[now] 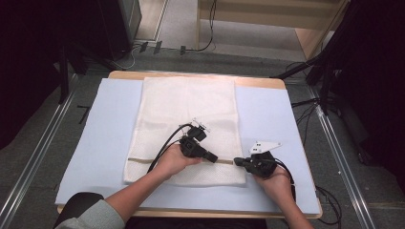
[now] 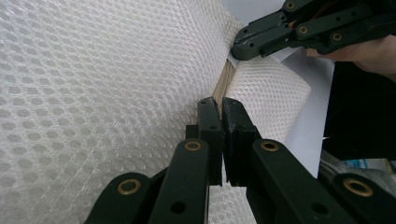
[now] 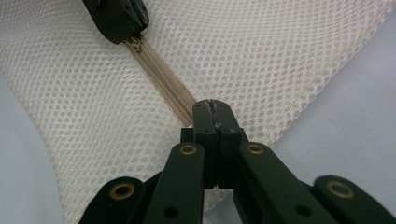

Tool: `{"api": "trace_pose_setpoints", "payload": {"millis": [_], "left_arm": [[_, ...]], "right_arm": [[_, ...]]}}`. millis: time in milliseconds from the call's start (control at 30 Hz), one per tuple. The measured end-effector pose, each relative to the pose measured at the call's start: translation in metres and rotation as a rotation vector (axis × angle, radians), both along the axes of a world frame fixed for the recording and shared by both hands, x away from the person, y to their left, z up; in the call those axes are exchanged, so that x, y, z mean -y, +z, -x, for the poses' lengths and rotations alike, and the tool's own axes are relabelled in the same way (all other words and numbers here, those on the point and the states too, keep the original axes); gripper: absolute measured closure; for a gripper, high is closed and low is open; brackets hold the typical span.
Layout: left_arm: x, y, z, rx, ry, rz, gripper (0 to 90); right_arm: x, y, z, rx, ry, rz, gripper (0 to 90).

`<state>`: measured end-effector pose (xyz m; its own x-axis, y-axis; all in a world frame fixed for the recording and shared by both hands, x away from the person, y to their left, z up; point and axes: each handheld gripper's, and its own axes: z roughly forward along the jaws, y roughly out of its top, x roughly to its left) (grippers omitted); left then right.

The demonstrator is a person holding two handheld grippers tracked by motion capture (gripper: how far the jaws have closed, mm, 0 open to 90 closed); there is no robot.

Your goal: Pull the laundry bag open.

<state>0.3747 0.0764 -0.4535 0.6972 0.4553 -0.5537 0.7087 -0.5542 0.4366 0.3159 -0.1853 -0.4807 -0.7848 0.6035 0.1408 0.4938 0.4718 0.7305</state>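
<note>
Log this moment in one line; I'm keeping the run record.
left gripper: shut on zipper pull | right gripper: shut on zipper end | mesh bag: flat on table

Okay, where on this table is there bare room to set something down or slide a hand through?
The blue mat is bare left of the white mesh bag, from far edge to near edge, and again on the right beyond the bag's far half. It is crowded near the zipper, where the left gripper and right gripper work the bag's near right corner.
</note>
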Motion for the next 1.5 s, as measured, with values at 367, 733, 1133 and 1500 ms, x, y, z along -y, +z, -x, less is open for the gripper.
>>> {"api": "trace_pose_setpoints", "payload": {"millis": [367,733,1133,1500], "left_arm": [[-0.014,0.002,-0.002,-0.015,0.008,0.023,89.3],[-0.021,0.004,-0.001,-0.015,0.012,0.019,89.3],[-0.043,0.007,-0.001,-0.026,0.028,0.019,89.3],[-0.069,0.010,0.001,-0.024,0.038,0.012,89.3]], "right_arm": [[0.000,0.000,0.000,0.002,0.001,0.000,90.0],[0.001,-0.001,0.000,0.006,0.004,-0.013,90.0],[0.003,-0.002,-0.001,0.007,0.014,-0.024,90.0],[0.003,-0.003,-0.001,-0.002,0.011,-0.030,90.0]]}}
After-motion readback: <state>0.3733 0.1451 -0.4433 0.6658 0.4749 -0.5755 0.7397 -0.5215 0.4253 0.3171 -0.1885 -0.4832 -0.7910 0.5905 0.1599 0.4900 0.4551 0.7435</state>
